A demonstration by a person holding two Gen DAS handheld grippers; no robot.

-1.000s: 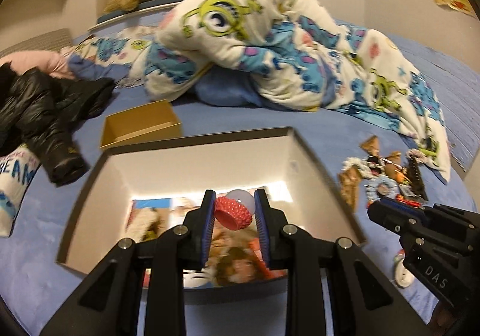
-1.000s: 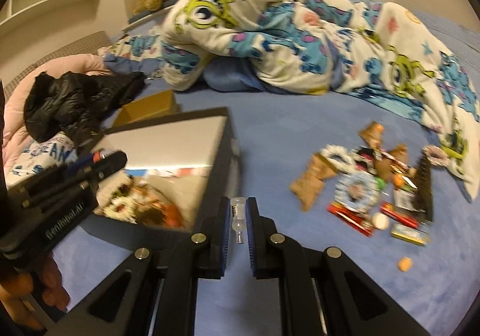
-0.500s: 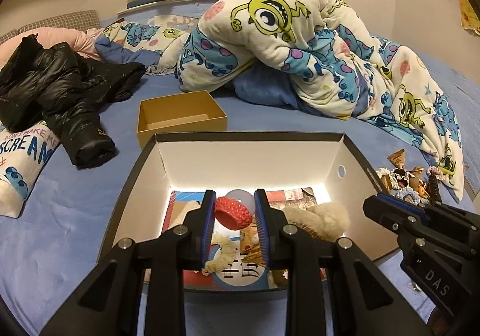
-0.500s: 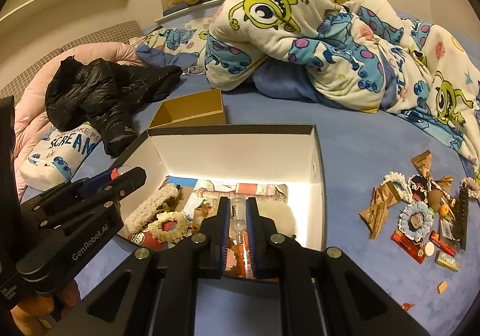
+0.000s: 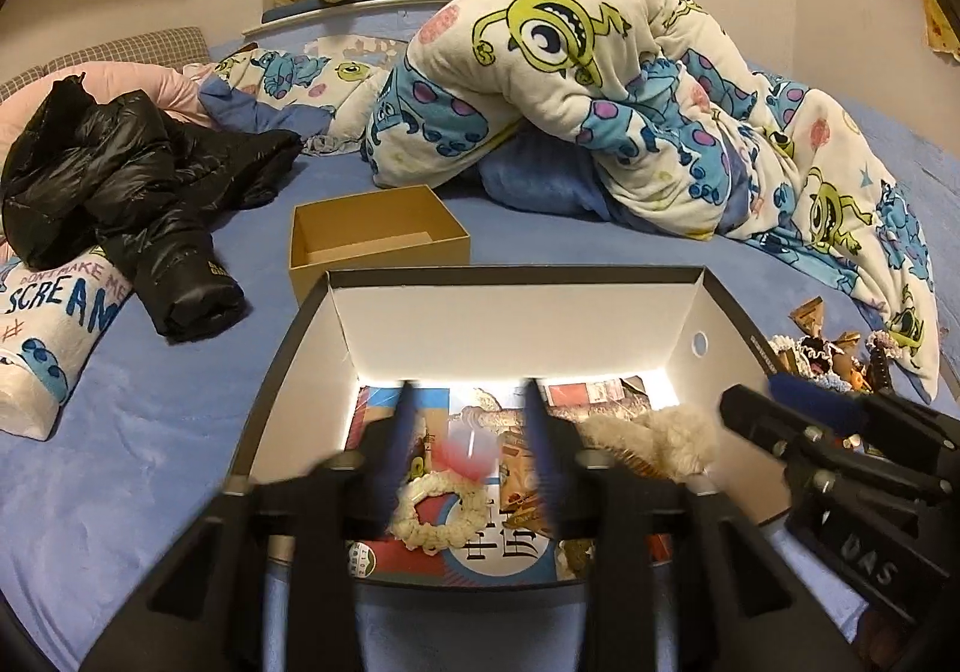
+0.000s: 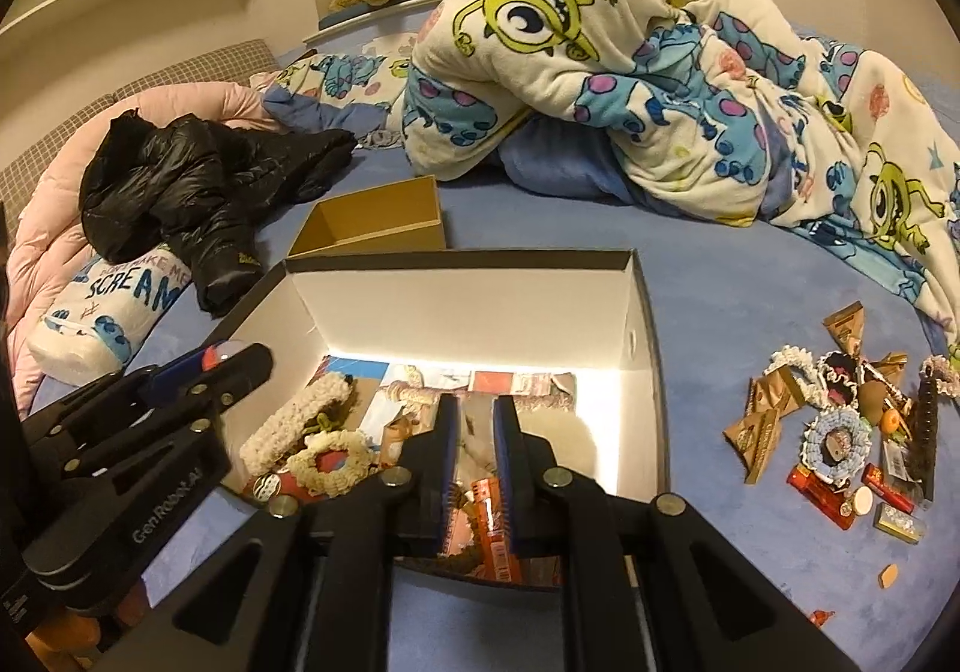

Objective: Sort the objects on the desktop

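While both grippers hang over the open black box (image 6: 642, 312) on the blue bedspread (image 6: 750, 300), the sorting looks to be somewhere in its middle: the box floor already carries a good layer of things, among them a cream scrunchie (image 5: 441, 510), a long fluffy band (image 6: 294, 414), a pale fur pom (image 5: 666, 441) and an orange packet (image 6: 492, 516), all lying on printed cards. At the left gripper (image 5: 471, 444) the jaws are opening, blurred with the motion, and a red-and-pale blur (image 5: 465, 453) sits loose in the gap between them above the scrunchie, so I judge that piece is being dropped in rather than held. At the right gripper (image 6: 477, 450) the jaws are opening too, parted only a little; what lies in the slot between them is too indistinct to name, and nothing seems to be pinched. What is left appears plain enough: a scattered heap (image 6: 840, 432) of small items lies well apart from the box on its right, including brown wrappers, a blue frilly ring (image 6: 837, 441), a dark comb (image 6: 927, 432) and small red packets. A smaller tan box (image 5: 372, 237) stands just behind the black one and looks bare inside, so whether anything belongs in it I cannot tell
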